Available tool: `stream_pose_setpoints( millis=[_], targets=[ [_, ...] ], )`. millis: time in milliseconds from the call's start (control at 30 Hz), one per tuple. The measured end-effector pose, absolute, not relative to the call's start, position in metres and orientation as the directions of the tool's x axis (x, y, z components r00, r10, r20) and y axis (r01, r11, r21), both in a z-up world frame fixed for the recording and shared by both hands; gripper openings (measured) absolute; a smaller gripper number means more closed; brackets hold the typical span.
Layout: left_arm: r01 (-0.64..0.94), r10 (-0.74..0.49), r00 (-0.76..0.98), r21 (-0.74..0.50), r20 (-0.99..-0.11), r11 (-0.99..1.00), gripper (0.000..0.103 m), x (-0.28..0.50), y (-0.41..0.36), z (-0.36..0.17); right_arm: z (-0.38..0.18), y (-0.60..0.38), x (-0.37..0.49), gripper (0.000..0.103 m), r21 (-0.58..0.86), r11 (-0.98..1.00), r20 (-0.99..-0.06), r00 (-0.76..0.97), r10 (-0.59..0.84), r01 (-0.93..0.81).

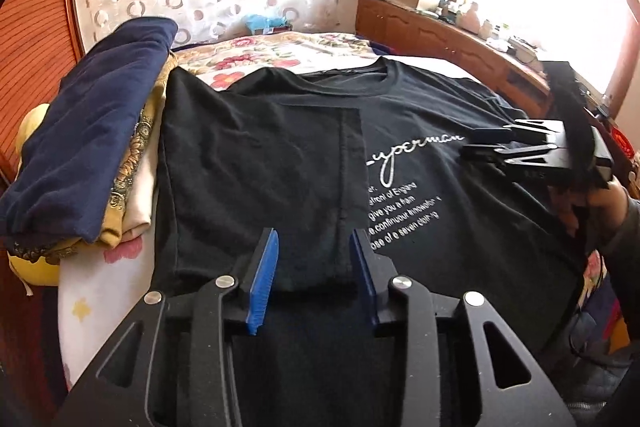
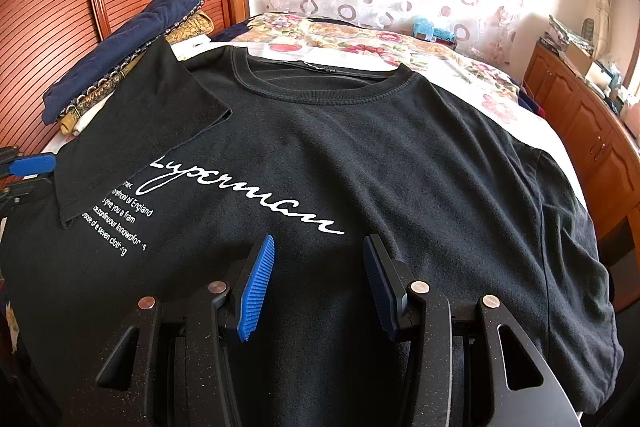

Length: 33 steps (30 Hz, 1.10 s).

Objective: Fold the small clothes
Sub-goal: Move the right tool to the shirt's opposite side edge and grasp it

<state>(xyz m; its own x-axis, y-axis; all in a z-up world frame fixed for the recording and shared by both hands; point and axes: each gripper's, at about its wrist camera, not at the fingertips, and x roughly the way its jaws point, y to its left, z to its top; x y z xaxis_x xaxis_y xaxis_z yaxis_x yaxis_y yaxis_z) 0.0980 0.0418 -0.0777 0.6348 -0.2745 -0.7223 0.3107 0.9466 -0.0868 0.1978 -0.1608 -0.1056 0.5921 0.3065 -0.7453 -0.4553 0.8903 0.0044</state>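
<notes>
Black T-shirt (image 2: 360, 163) lies lengthwise, collar (image 2: 320, 83) pointing away.

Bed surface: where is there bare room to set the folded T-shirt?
Free: the floral bedspread beyond the black T-shirt collar, toward the curtain. Crowded: the folded clothes stack by the wooden headboard, and the cluttered sideboard.

The left gripper (image 1: 314, 259) points forward and slightly down, its blue-padded jaws parted with nothing between them. The right gripper (image 2: 318, 267) is likewise spread wide and empty. In the left wrist view, the person's right hand (image 1: 588, 203) grasps its handle.
</notes>
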Motion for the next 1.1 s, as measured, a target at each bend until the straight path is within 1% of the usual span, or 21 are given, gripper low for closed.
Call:
stream_pose_setpoints(
  millis=[67, 167, 300, 467, 667, 800, 833, 867, 967, 1100],
  targets=[
    [0.308, -0.264, 0.637, -0.075, -0.724, 0.949, 0.038, 0.104, 0.038, -0.081, -0.101, -0.167, 0.197, 0.048, 0.008, 0.905, -0.729, 0.617, 0.295, -0.424],
    [0.307, -0.256, 0.627, -0.069, -0.736, 0.949, 0.039, 0.113, 0.031, -0.086, -0.086, -0.188, 0.190, 0.048, 0.040, 0.912, -0.686, 0.653, 0.321, -0.407],
    [0.302, -0.224, 0.612, -0.038, -0.759, 0.952, 0.040, 0.124, 0.023, -0.094, -0.069, -0.231, 0.185, 0.048, 0.026, 0.936, -0.648, 0.707, 0.284, -0.352],
    [0.303, -0.221, 0.610, -0.034, -0.761, 0.953, 0.040, 0.130, 0.020, -0.096, -0.074, -0.298, 0.186, 0.048, -0.027, 0.970, -0.663, 0.730, 0.162, -0.240],
    [0.297, -0.220, 0.607, -0.039, -0.764, 0.954, 0.040, 0.135, 0.017, -0.098, -0.095, -0.368, 0.184, 0.048, 0.006, 0.995, -0.707, 0.703, 0.076, -0.101],
    [0.296, -0.219, 0.610, -0.037, -0.762, 0.954, 0.040, 0.136, 0.016, -0.098, -0.104, -0.389, 0.180, 0.048, 0.054, 0.997, -0.722, 0.687, 0.080, -0.058],
    [0.296, -0.219, 0.609, -0.037, -0.762, 0.954, 0.041, 0.136, 0.016, -0.099, -0.105, -0.392, 0.181, 0.054, 0.061, 0.997, -0.726, 0.683, 0.075, -0.045],
    [0.296, -0.220, 0.609, -0.039, -0.762, 0.954, 0.041, 0.136, 0.016, -0.099, -0.107, -0.397, 0.182, 0.055, 0.070, 0.997, -0.730, 0.680, 0.073, -0.031],
    [0.295, -0.220, 0.608, -0.040, -0.763, 0.955, 0.041, 0.136, 0.015, -0.099, -0.109, -0.400, 0.190, 0.058, 0.118, 0.992, -0.738, 0.665, 0.110, -0.033],
    [0.295, -0.223, 0.608, -0.043, -0.762, 0.954, 0.042, 0.137, 0.015, -0.099, -0.110, -0.400, 0.196, 0.058, 0.117, 0.993, -0.761, 0.641, 0.104, -0.022]
  ],
)
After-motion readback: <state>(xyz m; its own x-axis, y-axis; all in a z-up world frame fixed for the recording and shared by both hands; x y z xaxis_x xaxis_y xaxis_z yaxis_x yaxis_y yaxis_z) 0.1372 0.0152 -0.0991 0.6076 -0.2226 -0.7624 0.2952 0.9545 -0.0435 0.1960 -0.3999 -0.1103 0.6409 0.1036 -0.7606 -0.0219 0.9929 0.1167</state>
